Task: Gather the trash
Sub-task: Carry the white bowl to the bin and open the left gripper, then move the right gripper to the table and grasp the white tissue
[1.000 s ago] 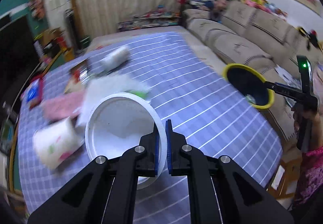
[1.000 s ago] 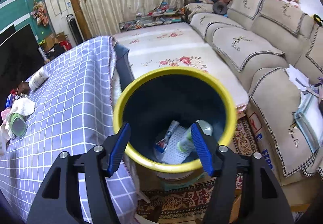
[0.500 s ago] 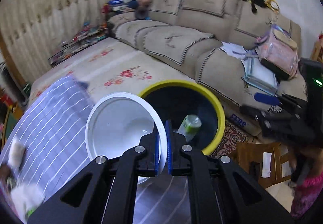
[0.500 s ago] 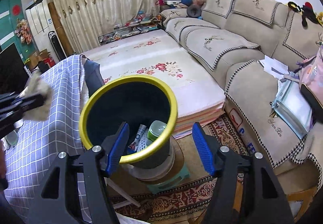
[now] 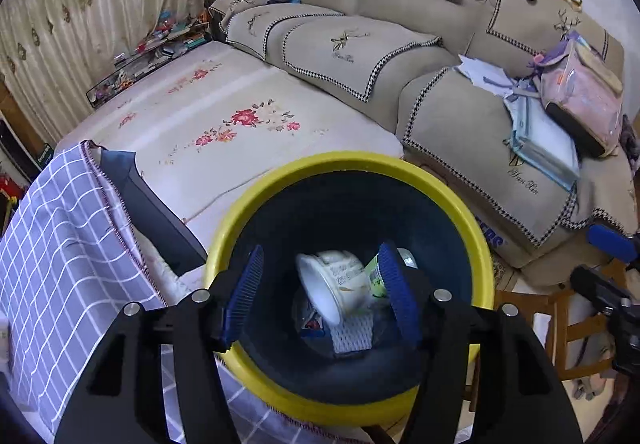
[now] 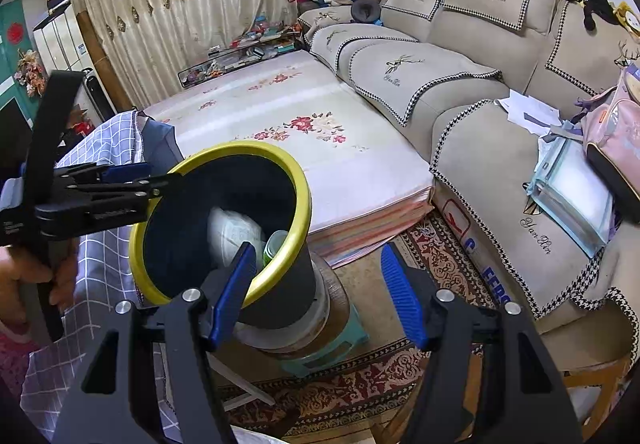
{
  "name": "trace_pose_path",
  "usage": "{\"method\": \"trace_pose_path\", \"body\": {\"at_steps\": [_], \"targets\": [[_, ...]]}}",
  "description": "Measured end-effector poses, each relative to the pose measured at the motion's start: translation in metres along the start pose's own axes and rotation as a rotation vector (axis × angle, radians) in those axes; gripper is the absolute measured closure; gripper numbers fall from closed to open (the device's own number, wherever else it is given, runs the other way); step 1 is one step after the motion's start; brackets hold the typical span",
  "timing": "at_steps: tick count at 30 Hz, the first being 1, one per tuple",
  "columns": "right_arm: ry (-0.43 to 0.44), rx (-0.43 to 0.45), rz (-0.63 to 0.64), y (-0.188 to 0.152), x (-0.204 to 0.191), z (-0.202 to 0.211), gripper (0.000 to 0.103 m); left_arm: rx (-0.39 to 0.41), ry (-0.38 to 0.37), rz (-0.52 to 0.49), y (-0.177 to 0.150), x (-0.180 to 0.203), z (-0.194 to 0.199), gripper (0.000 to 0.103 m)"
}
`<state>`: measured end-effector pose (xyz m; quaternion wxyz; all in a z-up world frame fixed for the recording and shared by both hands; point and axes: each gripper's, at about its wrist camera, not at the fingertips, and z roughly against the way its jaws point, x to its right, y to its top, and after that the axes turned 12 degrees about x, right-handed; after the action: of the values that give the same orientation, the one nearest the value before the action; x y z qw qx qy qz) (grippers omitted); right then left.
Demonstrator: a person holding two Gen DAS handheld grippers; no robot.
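- Your left gripper (image 5: 320, 294) is over the bin (image 5: 472, 232), fingers wide apart and holding nothing.
- The white bowl (image 5: 332, 284) lies tipped inside the bin, beside a green bottle (image 5: 374, 272).
- Your right gripper (image 6: 316, 292) is spread wide too, and empty, next to the bin's outside wall.
- Only the right view shows the stool (image 6: 340, 340) under the bin and the rug (image 6: 360, 384).
- The bin sits close to the desk (image 5: 60, 244) edge.
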<state>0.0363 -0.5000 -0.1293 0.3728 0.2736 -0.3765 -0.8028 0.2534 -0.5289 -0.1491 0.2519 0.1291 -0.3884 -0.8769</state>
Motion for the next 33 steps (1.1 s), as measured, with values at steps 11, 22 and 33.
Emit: {"method": "trace_pose_path", "body": {"at_steps": [11, 22, 33], "targets": [[0.133, -0.002, 0.075, 0.001, -0.061, 0.001, 0.04, 0.167, 0.139, 0.128, -0.061, -0.052, 0.171, 0.023], [0.471, -0.038, 0.272, -0.014, -0.224, 0.015, 0.04, 0.237, 0.459, 0.42, -0.2, -0.152, 0.341, 0.02], [0.76, -0.039, 0.456, -0.031, -0.402, 0.044, 0.04, 0.273, 0.642, 0.541, -0.282, -0.189, 0.421, 0.017]]}}
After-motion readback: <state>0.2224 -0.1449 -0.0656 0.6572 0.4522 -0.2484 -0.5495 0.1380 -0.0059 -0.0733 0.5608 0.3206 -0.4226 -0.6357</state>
